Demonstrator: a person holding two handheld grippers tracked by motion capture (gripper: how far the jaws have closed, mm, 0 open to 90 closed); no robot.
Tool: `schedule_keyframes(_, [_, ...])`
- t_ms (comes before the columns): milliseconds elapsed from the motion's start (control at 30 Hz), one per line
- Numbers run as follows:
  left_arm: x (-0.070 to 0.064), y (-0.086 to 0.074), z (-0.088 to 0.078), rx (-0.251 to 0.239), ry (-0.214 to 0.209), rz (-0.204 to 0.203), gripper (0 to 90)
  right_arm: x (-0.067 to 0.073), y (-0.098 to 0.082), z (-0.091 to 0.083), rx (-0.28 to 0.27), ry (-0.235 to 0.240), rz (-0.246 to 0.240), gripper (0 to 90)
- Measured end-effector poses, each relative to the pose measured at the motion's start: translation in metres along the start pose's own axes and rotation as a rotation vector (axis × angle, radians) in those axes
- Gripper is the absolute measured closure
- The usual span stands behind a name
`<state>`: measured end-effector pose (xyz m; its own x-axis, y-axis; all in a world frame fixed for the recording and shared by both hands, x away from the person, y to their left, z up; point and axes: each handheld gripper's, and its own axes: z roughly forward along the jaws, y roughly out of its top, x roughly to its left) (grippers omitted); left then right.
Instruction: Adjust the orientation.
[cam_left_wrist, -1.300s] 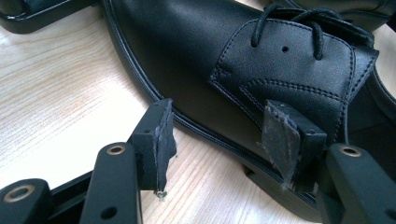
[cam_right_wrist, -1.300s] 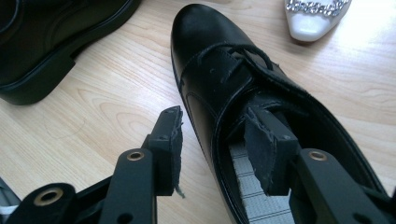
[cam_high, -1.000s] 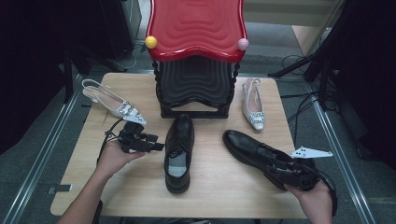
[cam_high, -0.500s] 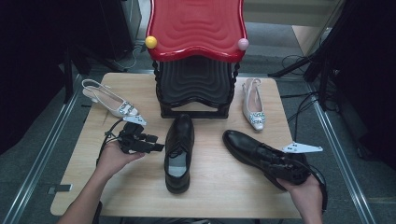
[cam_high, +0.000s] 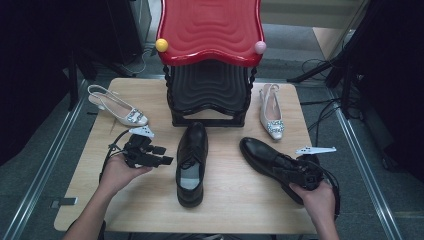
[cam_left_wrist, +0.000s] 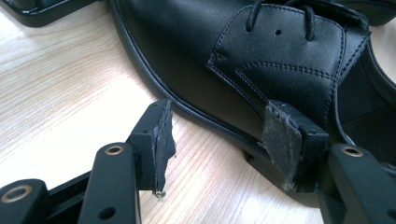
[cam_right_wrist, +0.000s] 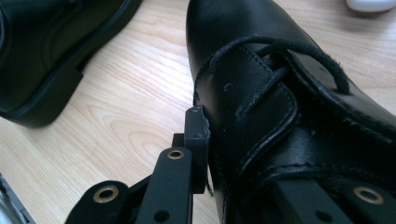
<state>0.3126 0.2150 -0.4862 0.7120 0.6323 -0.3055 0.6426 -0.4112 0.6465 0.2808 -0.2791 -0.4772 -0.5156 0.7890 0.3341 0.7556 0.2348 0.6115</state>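
The right gripper (cam_high: 295, 172) is closing on the side of the black leather lace-up shoe on the right (cam_high: 272, 161): its jaws have just been coming together, one pad pressing the outer quarter beside the laces and the other tucked inside the shoe's opening, so the shoe wall is pinched between them. A second ago this gripper was sitting a little farther back along the same shoe with its jaws much wider; now the hand has slid in and the grip looks made. The shoe itself is lying at the same slant on the pale wooden table (cam_high: 150, 210), toe pointing toward the middle, so nothing has been lifted yet.

The left gripper (cam_high: 162, 156) is holding its jaws wide apart with nothing between them, parked just beside the outer edge of the other black lace-up shoe (cam_high: 192, 162), which is standing straight in the middle of the table. It has hardly moved over the last second.

Behind both shoes, the black two-tier rack with the red wavy top (cam_high: 210, 60) is waiting, and the two beige slingback pumps with sparkly buckles (cam_high: 117, 107) (cam_high: 271, 112) are resting unchanged at either side.

In my judgement, the right shoe is now ready to be picked up and carried, probably toward the rack, while the left shoe is yet to be gripped.
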Motion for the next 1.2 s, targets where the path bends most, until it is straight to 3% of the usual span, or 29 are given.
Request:
schedule_keyframes(133, [0.000, -0.004, -0.002, -0.004, 0.010, -0.006, 43.4, 0.005, 0.005, -0.001, -0.021, 0.013, -0.012, 81.1])
schedule_keyframes(300, [-0.002, -0.009, -0.007, -0.008, 0.022, -0.011, 43.4, 0.020, 0.017, 0.006, -0.017, -0.002, -0.063, 80.5])
schedule_keyframes(433, [-0.004, -0.015, -0.011, -0.018, 0.034, -0.017, 43.5, 0.031, 0.028, 0.018, -0.011, 0.030, -0.086, 79.1])
schedule_keyframes(567, [-0.006, -0.019, -0.015, -0.032, 0.043, -0.019, 43.8, 0.039, 0.037, 0.028, 0.001, 0.026, -0.115, 79.0])
schedule_keyframes(933, [-0.012, -0.033, -0.023, -0.034, 0.061, -0.046, 43.7, 0.050, 0.056, 0.051, 0.028, 0.008, -0.131, 78.2])
schedule_keyframes(1200, [-0.014, -0.036, -0.022, -0.032, 0.062, -0.050, 43.7, 0.058, 0.063, 0.071, 0.054, -0.017, -0.113, 78.1])
